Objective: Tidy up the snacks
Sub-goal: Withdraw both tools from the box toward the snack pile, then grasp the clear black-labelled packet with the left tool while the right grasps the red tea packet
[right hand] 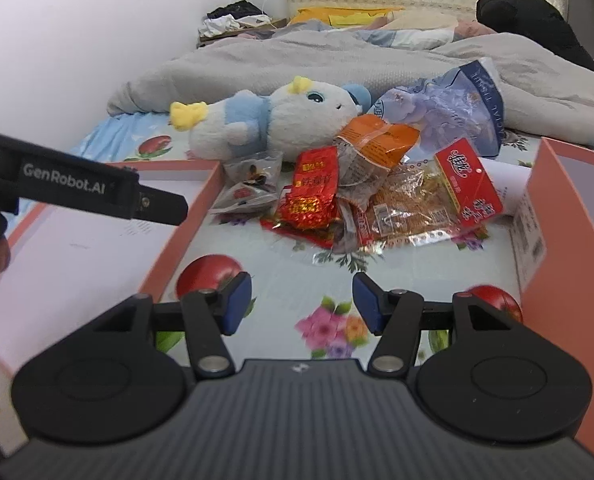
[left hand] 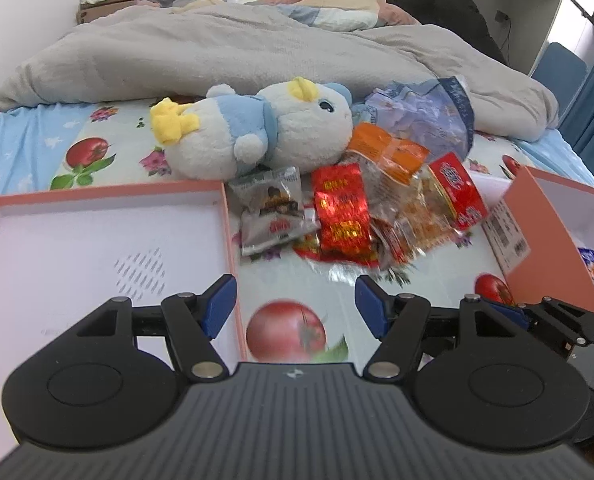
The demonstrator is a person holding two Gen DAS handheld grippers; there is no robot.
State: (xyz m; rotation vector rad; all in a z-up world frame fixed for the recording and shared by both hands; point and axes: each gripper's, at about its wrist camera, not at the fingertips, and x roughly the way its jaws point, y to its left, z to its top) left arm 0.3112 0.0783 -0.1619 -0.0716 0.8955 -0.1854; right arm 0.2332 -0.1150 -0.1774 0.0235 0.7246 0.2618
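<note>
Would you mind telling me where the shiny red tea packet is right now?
The shiny red tea packet lies mid-pile on the bed, between the grey sachets on its left and the clear noodle-snack bag on its right.

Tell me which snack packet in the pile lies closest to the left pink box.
The silver packet, at the pile's left edge beside the left pink box. The others, the shiny red packet and the red-labelled clear bag, lie farther right.

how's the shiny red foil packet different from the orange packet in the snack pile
The red foil packet is opaque, glossy metallic red with gold print; the orange packet is matte orange at the top with a clear lower part. The red foil packet looks puffed and blocky, the orange packet crumpled. The red one lies nearer the grippers, left of centre in the pile; the orange one sits further back, against the plush toy. Both rest untouched on the bed between the two pink boxes.
</note>
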